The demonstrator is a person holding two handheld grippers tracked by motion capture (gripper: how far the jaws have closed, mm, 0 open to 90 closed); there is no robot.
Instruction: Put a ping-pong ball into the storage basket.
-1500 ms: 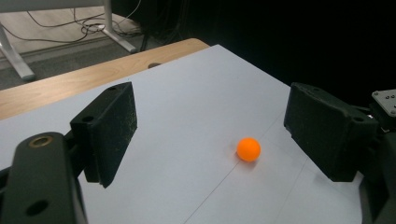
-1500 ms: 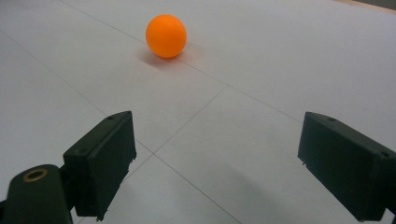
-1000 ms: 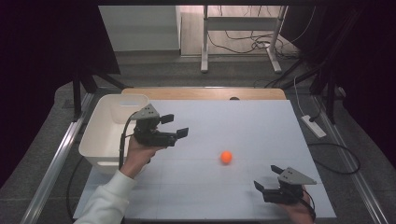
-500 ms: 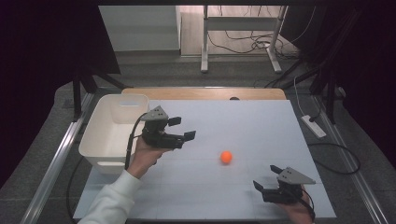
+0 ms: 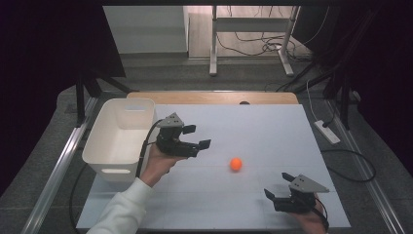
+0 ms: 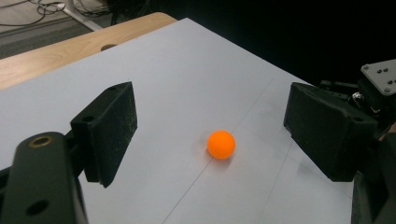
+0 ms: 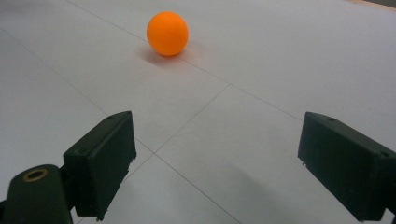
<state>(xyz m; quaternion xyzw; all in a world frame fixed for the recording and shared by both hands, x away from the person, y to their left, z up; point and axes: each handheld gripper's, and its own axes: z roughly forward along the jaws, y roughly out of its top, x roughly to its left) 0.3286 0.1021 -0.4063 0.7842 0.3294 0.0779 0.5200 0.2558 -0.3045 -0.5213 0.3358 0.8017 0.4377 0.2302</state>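
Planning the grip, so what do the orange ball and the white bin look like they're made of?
Orange ball: probably smooth matte plastic, evenly coloured with a soft highlight. White bin: likely moulded plastic, with thin walls and a rounded, rolled rim.

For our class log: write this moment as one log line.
left claw: open, nearing orange ball | right claw: open | white bin: left

A white bin [image 5: 119, 139] sits at nine o'clock on the counter [image 5: 263, 126], hanging over its left edge, nothing visible inside. Wooden strip [image 5: 214, 98] runs along the twelve o'clock edge. Off at three o'clock, a power strip [image 5: 327, 131] lies on the floor; cables [image 5: 246, 46] tangle beyond at twelve.
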